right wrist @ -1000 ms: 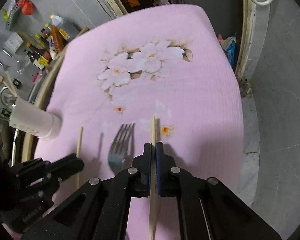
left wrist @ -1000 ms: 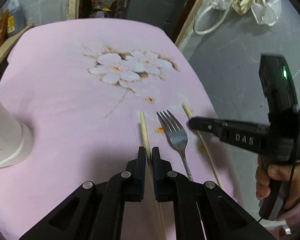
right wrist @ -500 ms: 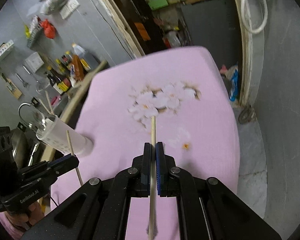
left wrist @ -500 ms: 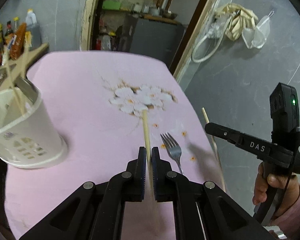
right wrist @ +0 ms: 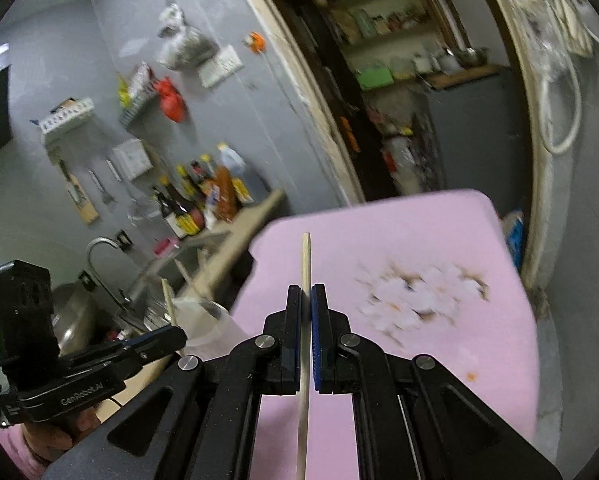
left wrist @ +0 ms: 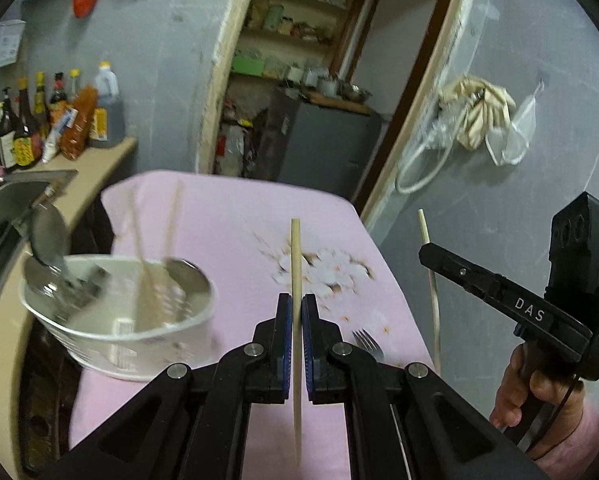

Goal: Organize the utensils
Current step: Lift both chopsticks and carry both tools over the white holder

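My left gripper (left wrist: 296,300) is shut on a wooden chopstick (left wrist: 295,256) and holds it above the pink table. My right gripper (right wrist: 306,292) is shut on a second chopstick (right wrist: 306,260), also lifted; it shows in the left wrist view (left wrist: 429,272) at the right. A white utensil holder (left wrist: 139,336) stands at the left of the pink cloth, with a spoon (left wrist: 49,240) and chopsticks in it. A metal fork (left wrist: 367,342) lies on the cloth just right of my left gripper.
The pink floral tablecloth (left wrist: 239,232) covers the table. A sink (left wrist: 3,216) and a counter with sauce bottles (left wrist: 55,120) are at the left. A doorway with shelves is behind. The holder shows blurred in the right wrist view (right wrist: 203,316).
Both grippers have lifted their chopsticks off the cloth and tilted upward. The fork stays on the cloth. The holder has come closer in the left wrist view.
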`<state>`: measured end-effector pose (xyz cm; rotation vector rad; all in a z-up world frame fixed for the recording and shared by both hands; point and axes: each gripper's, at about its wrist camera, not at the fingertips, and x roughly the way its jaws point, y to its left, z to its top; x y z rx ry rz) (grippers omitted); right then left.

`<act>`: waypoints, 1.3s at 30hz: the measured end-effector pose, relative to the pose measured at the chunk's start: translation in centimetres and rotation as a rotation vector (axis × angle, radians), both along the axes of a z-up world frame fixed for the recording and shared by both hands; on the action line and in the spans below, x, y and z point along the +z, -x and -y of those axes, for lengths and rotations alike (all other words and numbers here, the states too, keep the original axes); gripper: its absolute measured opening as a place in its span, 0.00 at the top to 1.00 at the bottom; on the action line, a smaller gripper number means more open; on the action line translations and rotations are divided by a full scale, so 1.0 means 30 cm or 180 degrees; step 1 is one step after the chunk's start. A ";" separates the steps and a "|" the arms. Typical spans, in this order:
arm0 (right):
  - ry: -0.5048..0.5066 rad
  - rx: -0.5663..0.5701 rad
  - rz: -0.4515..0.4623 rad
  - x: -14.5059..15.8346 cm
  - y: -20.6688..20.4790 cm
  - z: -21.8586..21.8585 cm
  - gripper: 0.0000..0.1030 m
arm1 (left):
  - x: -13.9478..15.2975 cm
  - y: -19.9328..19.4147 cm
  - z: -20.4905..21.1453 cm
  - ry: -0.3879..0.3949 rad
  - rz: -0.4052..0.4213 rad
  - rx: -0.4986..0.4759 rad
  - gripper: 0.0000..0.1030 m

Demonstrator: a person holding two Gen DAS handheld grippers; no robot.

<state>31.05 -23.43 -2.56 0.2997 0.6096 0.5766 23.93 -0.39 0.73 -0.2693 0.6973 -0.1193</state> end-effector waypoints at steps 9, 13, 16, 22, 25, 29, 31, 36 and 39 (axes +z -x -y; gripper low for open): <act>-0.0265 0.0227 0.0401 0.151 -0.008 -0.233 0.96 | 0.133 0.025 -0.210 -0.0037 0.0263 0.0225 0.95; -0.0374 0.0283 0.0543 0.200 -0.016 -0.325 0.96 | 0.171 0.025 -0.296 -0.0043 0.0371 0.0321 0.95; -0.0456 0.0286 0.0660 0.231 -0.026 -0.381 0.96 | 0.193 0.024 -0.358 -0.0073 0.0457 0.0409 0.95; -0.0585 0.0219 0.0865 0.259 -0.055 -0.471 0.96 | 0.214 0.002 -0.478 -0.0117 0.0589 0.0601 0.95; -0.0558 0.0153 0.0941 0.244 -0.079 -0.516 0.96 | 0.213 -0.016 -0.528 -0.0109 0.0646 0.0669 0.95; -0.0515 0.0027 0.0990 0.204 -0.104 -0.548 0.96 | 0.190 -0.043 -0.580 -0.0142 0.0697 0.0747 0.95; -0.0462 -0.0020 0.1003 0.184 -0.117 -0.566 0.96 | 0.172 -0.054 -0.599 -0.0160 0.0722 0.0778 0.95; -0.0402 -0.0104 0.0962 0.116 -0.136 -0.594 0.96 | 0.109 -0.078 -0.637 -0.0144 0.0733 0.0818 0.95; -0.0374 -0.0138 0.0928 0.081 -0.146 -0.611 0.96 | 0.080 -0.085 -0.637 -0.0176 0.0741 0.0812 0.95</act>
